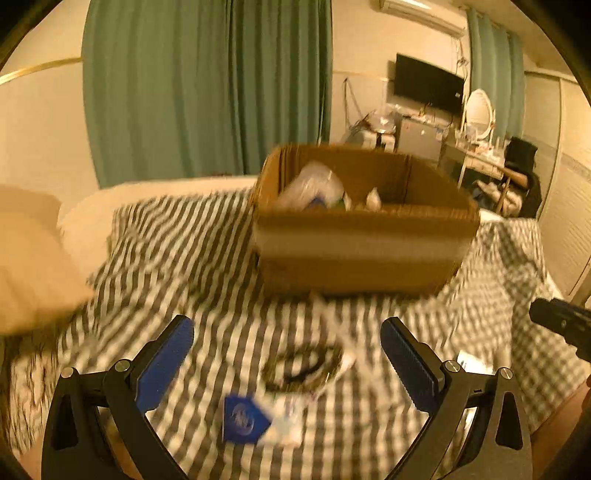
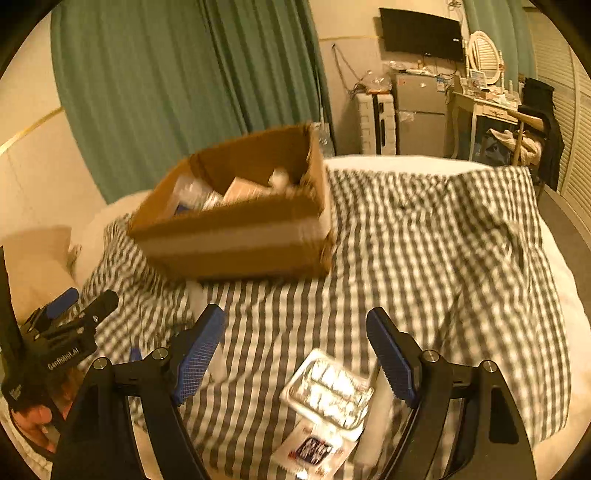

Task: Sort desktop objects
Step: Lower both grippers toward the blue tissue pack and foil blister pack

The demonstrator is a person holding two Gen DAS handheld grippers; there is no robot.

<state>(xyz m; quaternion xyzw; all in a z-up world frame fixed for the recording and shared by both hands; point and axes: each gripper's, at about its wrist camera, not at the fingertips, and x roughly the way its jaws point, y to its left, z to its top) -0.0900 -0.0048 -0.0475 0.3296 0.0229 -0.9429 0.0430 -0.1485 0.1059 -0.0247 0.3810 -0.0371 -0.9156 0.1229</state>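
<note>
Fingers of the left gripper point(image 1: 287, 345) stand wide apart with nothing clamped; between them, on the grey-and-white checked bedspread point(image 1: 192, 236), lie a blue-cornered packet point(image 1: 245, 419) nearest the camera and, just past it, a blurred dark coiled item point(image 1: 301, 365) whose kind I cannot tell. The right gripper point(image 2: 295, 334) is likewise spread wide and empty, its blue pads above the cloth. Between and below its fingers lies a silvery blister pack point(image 2: 328, 391), overlapping a small printed sachet point(image 2: 314, 448) closer to the camera. At the left edge of the right wrist view the other gripper shows, with a hand point(image 2: 35, 417) on its handle.

Farther back on the bed sits an open cardboard box point(image 2: 236, 240) with a pale band of tape across its near wall; inside are blurred clear plastic wrappers and other small items. A beige pillow point(image 1: 33, 266) lies to the left. Beyond hang green curtains point(image 1: 207, 85), and to the far right a wall-mounted screen point(image 2: 421, 35), a small fridge point(image 2: 421, 110) and a dressing table with an oval mirror point(image 2: 482, 57)
</note>
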